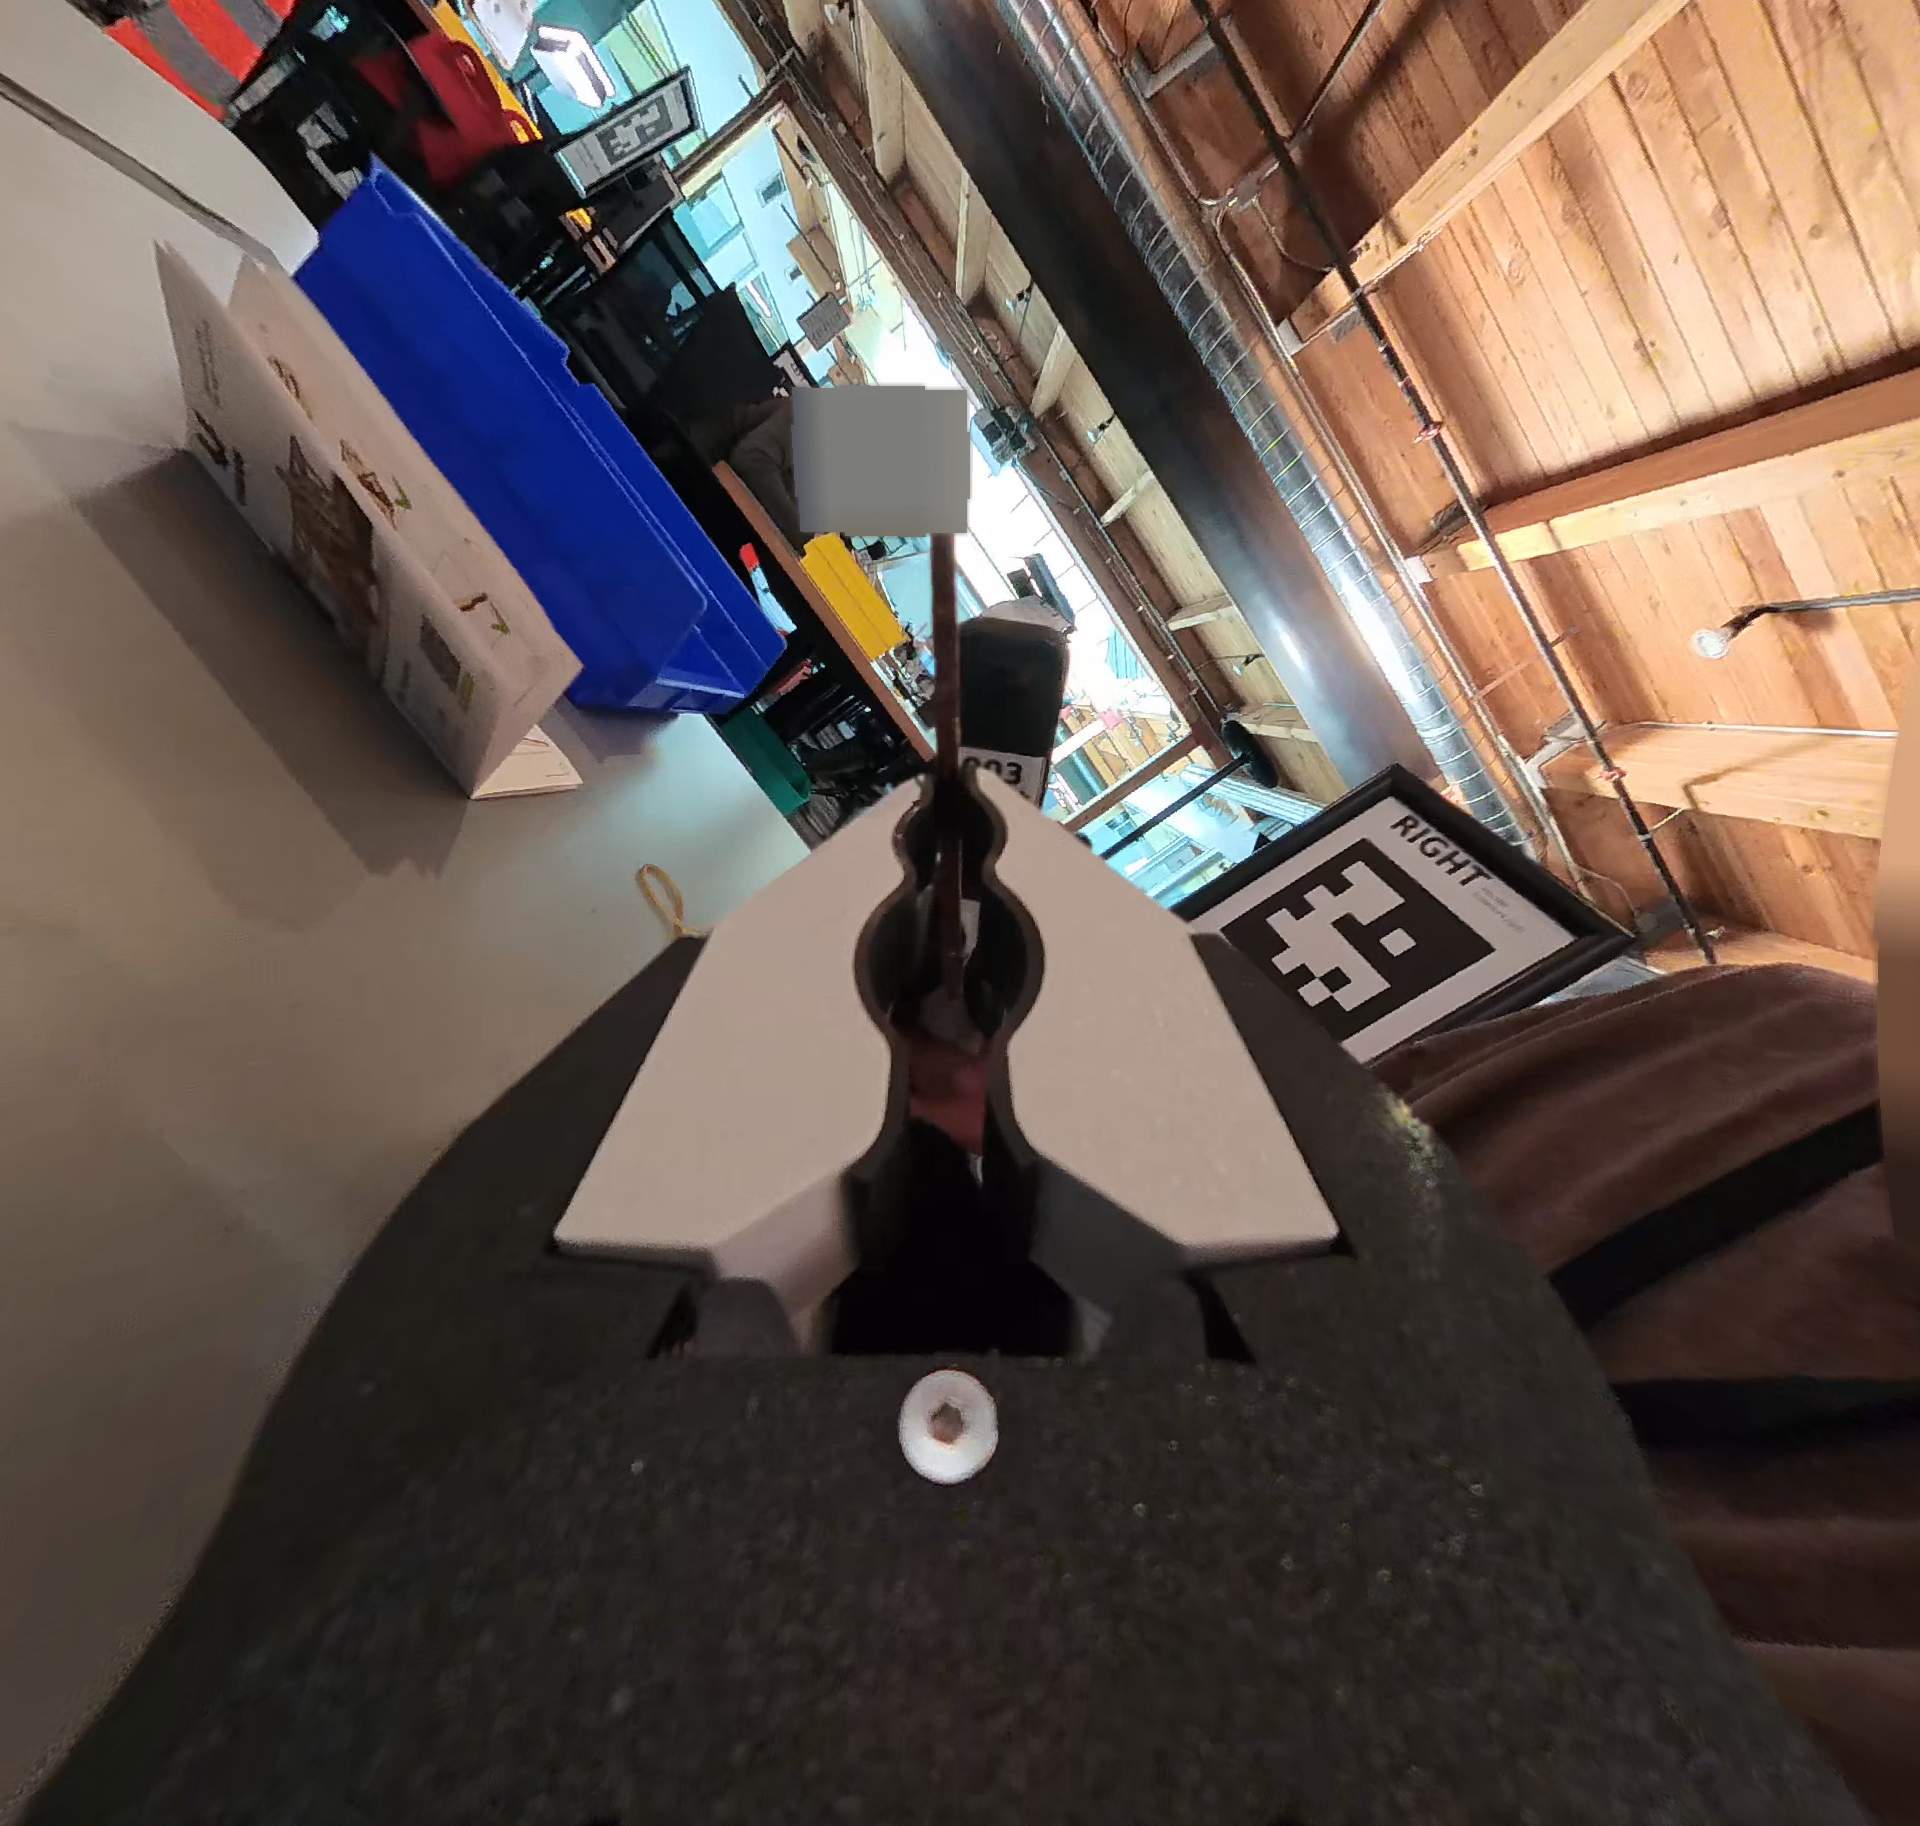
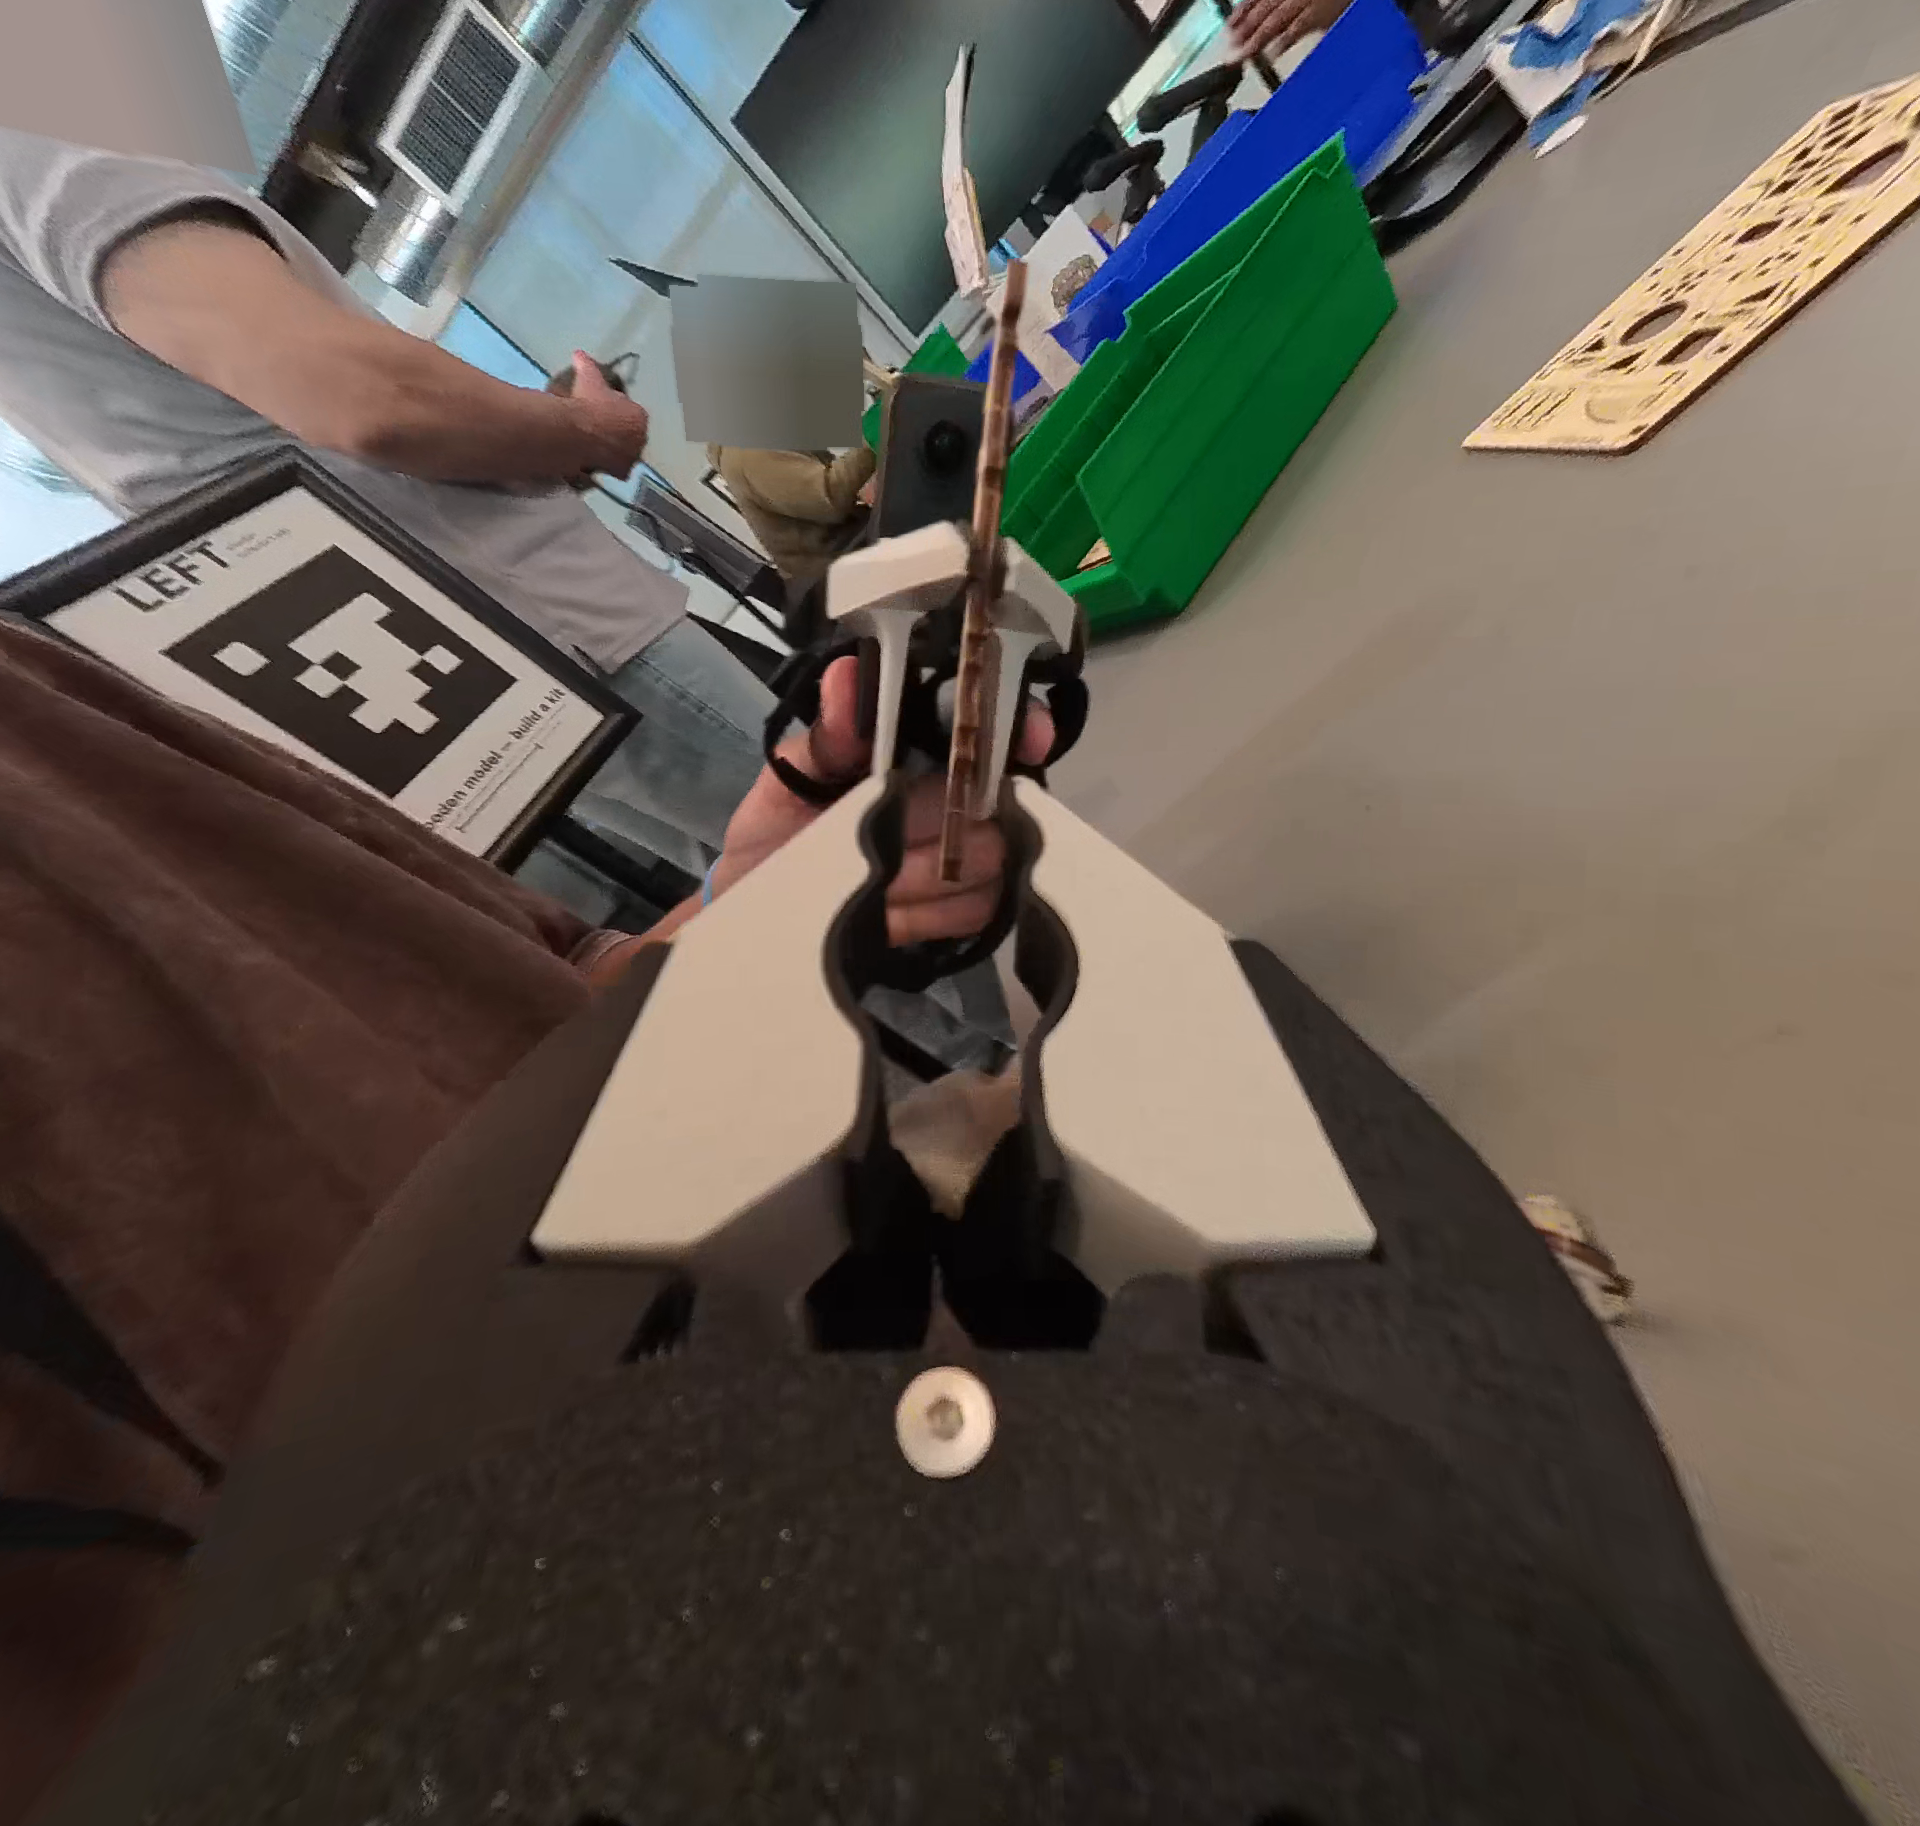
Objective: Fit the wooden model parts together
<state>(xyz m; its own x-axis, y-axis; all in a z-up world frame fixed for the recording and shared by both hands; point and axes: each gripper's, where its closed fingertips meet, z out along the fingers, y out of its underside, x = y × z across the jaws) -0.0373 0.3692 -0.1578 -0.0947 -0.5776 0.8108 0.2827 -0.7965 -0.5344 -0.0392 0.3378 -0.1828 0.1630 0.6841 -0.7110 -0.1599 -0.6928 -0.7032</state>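
A plain grey worktop [image 2: 1558, 841] runs under both views, set in a workshop with a timber plank ceiling [image 1: 1558, 270], a ribbed silver duct [image 1: 1174, 249] and large bright windows. In the left wrist view a white printed box [image 1: 353, 529] stands on the worktop with a blue bin [image 1: 540, 467] just behind it, and a framed black-and-white marker [image 1: 1382, 914] shows to the right. In the right wrist view a green bin [image 2: 1205, 446] lies near the middle with a blue one behind it, a pale laser-cut plywood sheet [image 2: 1704, 270] with many empty cut-outs lies flat well off to the right, and another framed marker [image 2: 332, 664] leans on the left, behind a brown sleeve [image 2: 260, 997]. A person in a grey shirt [image 2: 312, 405] stands in the background. The left tool [image 1: 945, 800] has its white fingers [image 1: 790, 997] pressed nearly together, pinching a thin flat wooden part [image 1: 943, 675] seen edge-on; it stands up out of the fingertips as a dark narrow strip. From the right wrist view the same left tool [image 2: 954, 581] appears held up in the air above the worktop, clamped on the wooden part [image 2: 987, 529], whose notched, layered plywood edge runs long and slightly tilted, brown with scorched cut marks. The right tool [image 2: 951, 810] has its fingers slightly apart with nothing between them; the lower end of the wooden part hangs just in front of its tips.
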